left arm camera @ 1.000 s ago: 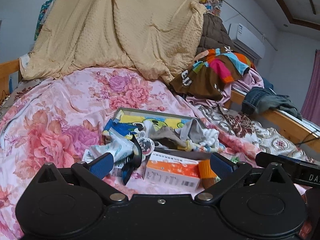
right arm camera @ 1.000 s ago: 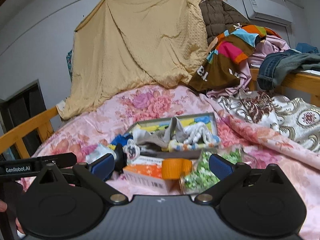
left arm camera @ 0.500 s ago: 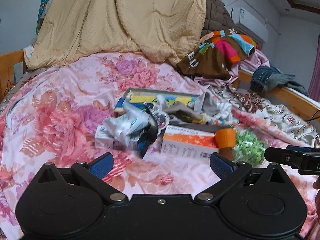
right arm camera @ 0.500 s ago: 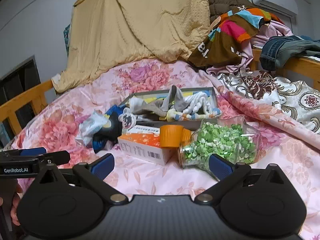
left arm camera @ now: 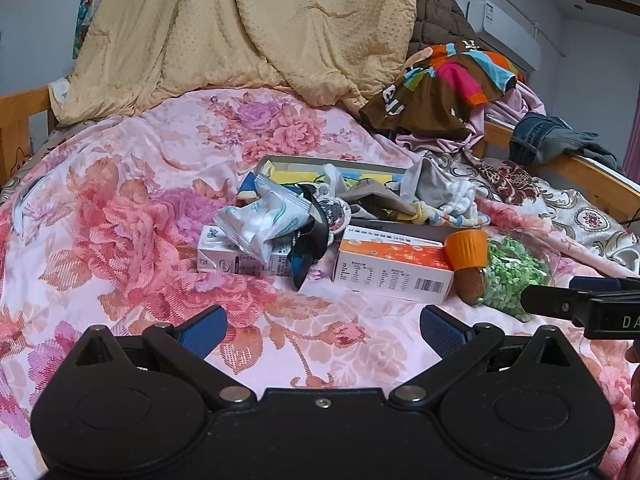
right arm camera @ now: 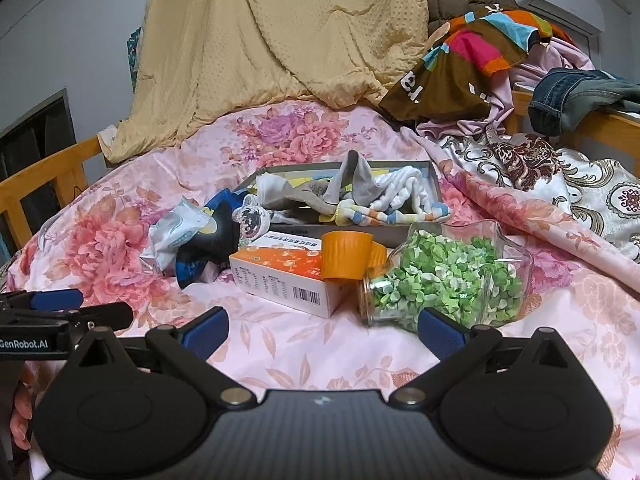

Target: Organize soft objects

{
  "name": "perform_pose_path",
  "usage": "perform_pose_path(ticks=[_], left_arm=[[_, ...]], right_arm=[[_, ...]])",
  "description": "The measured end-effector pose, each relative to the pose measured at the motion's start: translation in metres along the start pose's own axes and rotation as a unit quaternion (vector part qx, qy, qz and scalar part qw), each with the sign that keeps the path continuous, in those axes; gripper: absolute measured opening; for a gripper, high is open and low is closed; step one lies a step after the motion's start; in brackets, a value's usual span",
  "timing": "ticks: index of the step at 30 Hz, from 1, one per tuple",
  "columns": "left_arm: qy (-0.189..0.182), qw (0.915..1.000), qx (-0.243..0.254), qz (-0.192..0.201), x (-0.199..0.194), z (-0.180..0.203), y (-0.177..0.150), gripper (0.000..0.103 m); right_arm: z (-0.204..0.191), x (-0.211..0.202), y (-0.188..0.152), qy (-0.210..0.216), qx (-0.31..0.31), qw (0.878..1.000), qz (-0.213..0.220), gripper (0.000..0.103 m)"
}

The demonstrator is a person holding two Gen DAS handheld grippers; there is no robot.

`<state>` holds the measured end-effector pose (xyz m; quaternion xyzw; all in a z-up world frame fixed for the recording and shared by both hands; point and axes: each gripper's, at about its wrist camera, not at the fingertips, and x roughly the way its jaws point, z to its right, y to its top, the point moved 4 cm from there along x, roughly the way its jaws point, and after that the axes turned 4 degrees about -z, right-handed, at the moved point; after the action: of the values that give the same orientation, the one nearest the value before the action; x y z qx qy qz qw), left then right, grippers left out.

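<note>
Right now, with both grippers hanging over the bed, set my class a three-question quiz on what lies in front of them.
1. True or false: the glass jar of green bits stands upright.
2. What rests against the mouth of the jar: A) a blue sock, B) the orange cup, C) a pair of jeans?
3. Fill in: the striped sock hangs over the edge of the shallow ____.

Key
1. False; it lies on its side on the bedspread.
2. B.
3. Box.

Both the left gripper and the right gripper are open and empty.
</note>
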<state>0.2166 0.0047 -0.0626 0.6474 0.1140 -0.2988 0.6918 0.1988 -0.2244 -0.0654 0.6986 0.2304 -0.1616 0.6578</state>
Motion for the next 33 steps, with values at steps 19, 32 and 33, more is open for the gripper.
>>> perform_pose_path(ticks=[19, 32, 33], left_arm=[[0.006, 0.9993, -0.034, 0.016, 0.031, -0.017, 0.018, 0.102], [-0.007, 0.9972, -0.063, 0.039, 0.055, -0.020, 0.035, 0.102], [-0.006, 0.9973, -0.061, 0.040, 0.056, -0.020, 0.035, 0.102]], right_arm=[[0.000, 0.025, 0.011, -0.025, 0.004, 0.999, 0.039, 0.103], [0.000, 0.051, 0.018, -0.042, 0.002, 0.998, 0.051, 0.103], [0.000, 0.052, 0.018, -0.044, 0.003, 0.998, 0.051, 0.103]])
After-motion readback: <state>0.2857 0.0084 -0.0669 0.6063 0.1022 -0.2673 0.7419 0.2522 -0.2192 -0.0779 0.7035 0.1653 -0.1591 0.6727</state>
